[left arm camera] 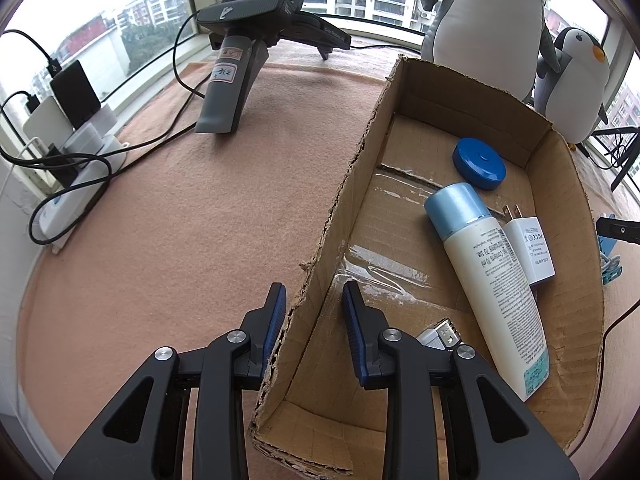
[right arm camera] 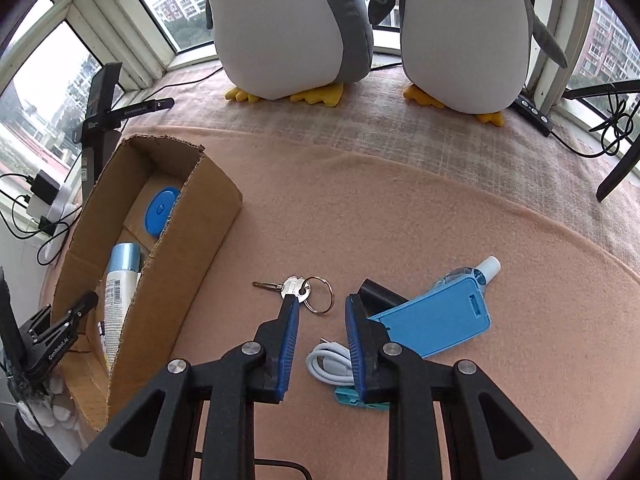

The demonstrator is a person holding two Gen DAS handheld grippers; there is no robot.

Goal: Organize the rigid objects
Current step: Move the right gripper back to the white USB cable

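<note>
A torn cardboard box [left arm camera: 576, 184] lies on the pink cloth. Inside it are a white bottle with a light-blue cap [left arm camera: 492, 280], a round blue disc [left arm camera: 479, 163], a white plug adapter [left arm camera: 530, 248] and a silver USB plug [left arm camera: 442, 334]. My left gripper [left arm camera: 314, 308] is open and straddles the box's left wall, one finger outside and one inside. My right gripper [right arm camera: 322, 304] is open and hovers low over the cloth. Keys on a ring [right arm camera: 298, 289] lie by its left fingertip. A coiled white cable [right arm camera: 328, 366], a teal clip [right arm camera: 352, 398], a blue card holder [right arm camera: 436, 320], a black block [right arm camera: 378, 294] and a small clear bottle [right arm camera: 482, 270] lie around its right finger.
Two penguin plush toys [right arm camera: 288, 28] stand at the back by the windows. A grey handheld device [left arm camera: 240, 52] stands at the back left. A power strip with chargers and cables [left arm camera: 76, 148] sits at the left edge. More cables and a dark stand leg [right arm camera: 616, 136] are at the far right.
</note>
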